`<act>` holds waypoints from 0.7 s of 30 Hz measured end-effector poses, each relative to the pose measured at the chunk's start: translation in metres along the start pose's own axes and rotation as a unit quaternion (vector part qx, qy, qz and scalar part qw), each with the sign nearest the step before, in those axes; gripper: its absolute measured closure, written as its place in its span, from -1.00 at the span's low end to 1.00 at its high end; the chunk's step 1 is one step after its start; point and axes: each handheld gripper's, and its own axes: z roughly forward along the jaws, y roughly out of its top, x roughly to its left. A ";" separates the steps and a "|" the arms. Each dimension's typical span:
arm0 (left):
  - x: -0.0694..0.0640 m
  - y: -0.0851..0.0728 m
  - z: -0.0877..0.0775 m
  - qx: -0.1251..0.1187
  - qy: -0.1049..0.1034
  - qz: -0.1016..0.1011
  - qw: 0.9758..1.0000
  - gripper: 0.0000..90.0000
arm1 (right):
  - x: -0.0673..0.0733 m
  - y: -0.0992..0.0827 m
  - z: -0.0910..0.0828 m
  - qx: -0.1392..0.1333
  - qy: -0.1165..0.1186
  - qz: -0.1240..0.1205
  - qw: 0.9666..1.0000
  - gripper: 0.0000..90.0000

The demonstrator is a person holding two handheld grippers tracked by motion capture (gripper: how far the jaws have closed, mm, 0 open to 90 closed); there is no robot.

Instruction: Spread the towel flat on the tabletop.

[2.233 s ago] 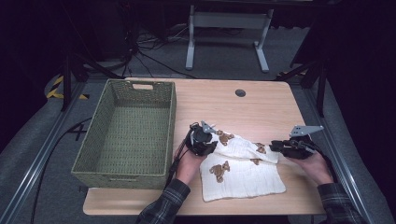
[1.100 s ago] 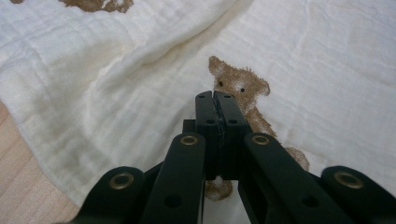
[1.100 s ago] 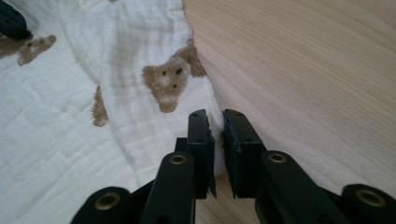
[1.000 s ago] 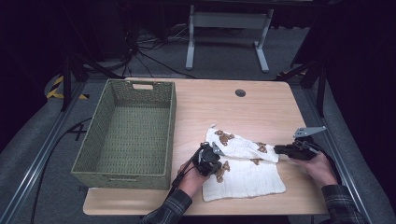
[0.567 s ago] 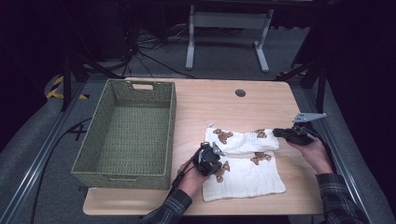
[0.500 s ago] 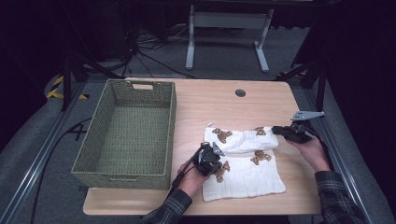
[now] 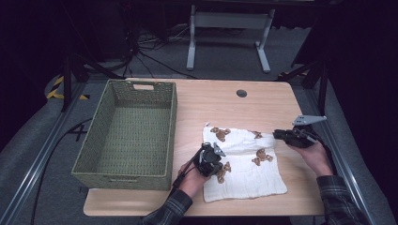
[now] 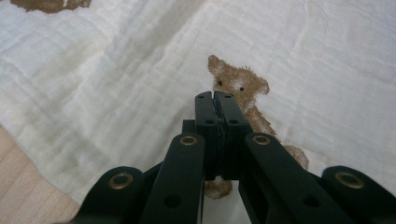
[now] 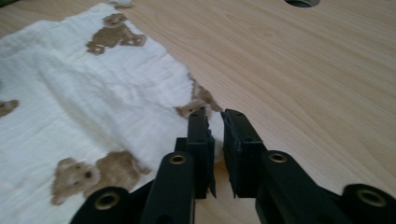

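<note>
The white muslin cloth (image 7: 244, 164) with brown teddy bear prints lies on the near right of the wooden table (image 7: 220, 101). It carries no readable writing. Your left gripper (image 8: 215, 100) rests jaws pressed together on its left part. Your right gripper (image 9: 214, 116) pinches the cloth's right edge, jaws narrow. The green wicker basket (image 7: 126, 136) sits left of the cloth.
</note>
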 end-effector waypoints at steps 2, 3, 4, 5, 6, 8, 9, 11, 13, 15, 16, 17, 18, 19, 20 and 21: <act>0.002 -0.001 -0.005 -0.011 0.009 -0.009 1.000 0.98 | 0.006 -0.005 -0.003 0.007 0.011 -0.003 1.000 0.92; 0.002 -0.001 -0.005 -0.011 0.009 -0.009 1.000 0.98 | 0.006 -0.005 -0.003 0.007 0.011 -0.003 1.000 0.92; 0.003 -0.001 -0.008 -0.012 0.019 -0.011 1.000 0.98 | 0.009 -0.009 -0.004 0.012 0.018 -0.004 1.000 0.94; 0.004 -0.002 -0.010 -0.013 0.024 -0.017 0.999 0.98 | 0.013 -0.013 -0.004 0.019 0.024 -0.005 1.000 0.95; 0.005 -0.003 -0.011 -0.012 0.031 -0.019 0.999 0.98 | 0.015 -0.016 -0.003 0.023 0.026 -0.007 0.999 0.96; 0.007 -0.006 -0.013 -0.011 0.039 -0.023 0.999 0.98 | 0.019 -0.022 -0.001 0.037 0.034 -0.010 0.999 0.97; 0.007 -0.007 -0.012 -0.011 0.042 -0.025 0.999 0.98 | 0.022 -0.026 0.001 0.045 0.041 -0.012 0.998 0.97; 0.010 -0.008 -0.011 0.000 0.043 -0.026 0.999 0.98 | 0.025 -0.030 0.003 0.059 0.046 -0.015 0.997 0.97; 0.011 -0.010 -0.008 -0.002 0.043 -0.034 0.998 0.98 | 0.028 -0.035 0.005 0.070 0.052 -0.017 0.996 0.97; 0.012 -0.010 -0.008 -0.002 0.042 -0.033 0.999 0.98 | 0.031 -0.039 0.007 0.079 0.053 -0.019 0.995 0.98; 0.012 -0.010 -0.008 -0.003 0.042 -0.029 0.999 0.98 | 0.031 -0.040 0.005 0.082 0.058 -0.015 0.995 0.98; 0.012 -0.010 -0.008 -0.003 0.042 -0.029 0.999 0.98 | 0.031 -0.040 0.005 0.082 0.058 -0.015 0.995 0.98; 0.012 -0.009 -0.007 -0.005 0.039 -0.029 0.999 0.98 | 0.032 -0.041 0.004 0.082 0.059 -0.014 0.995 0.98; 0.012 -0.009 -0.007 -0.004 0.037 -0.028 0.999 0.98 | 0.032 -0.043 0.001 0.081 0.060 -0.014 0.995 0.98; 0.012 -0.009 -0.007 -0.004 0.033 -0.028 0.999 0.98 | 0.033 -0.047 -0.003 0.083 0.060 -0.009 0.995 0.98; 0.012 -0.008 -0.007 -0.004 0.029 -0.027 0.999 0.98 | 0.034 -0.049 -0.005 0.084 0.060 -0.008 0.995 0.98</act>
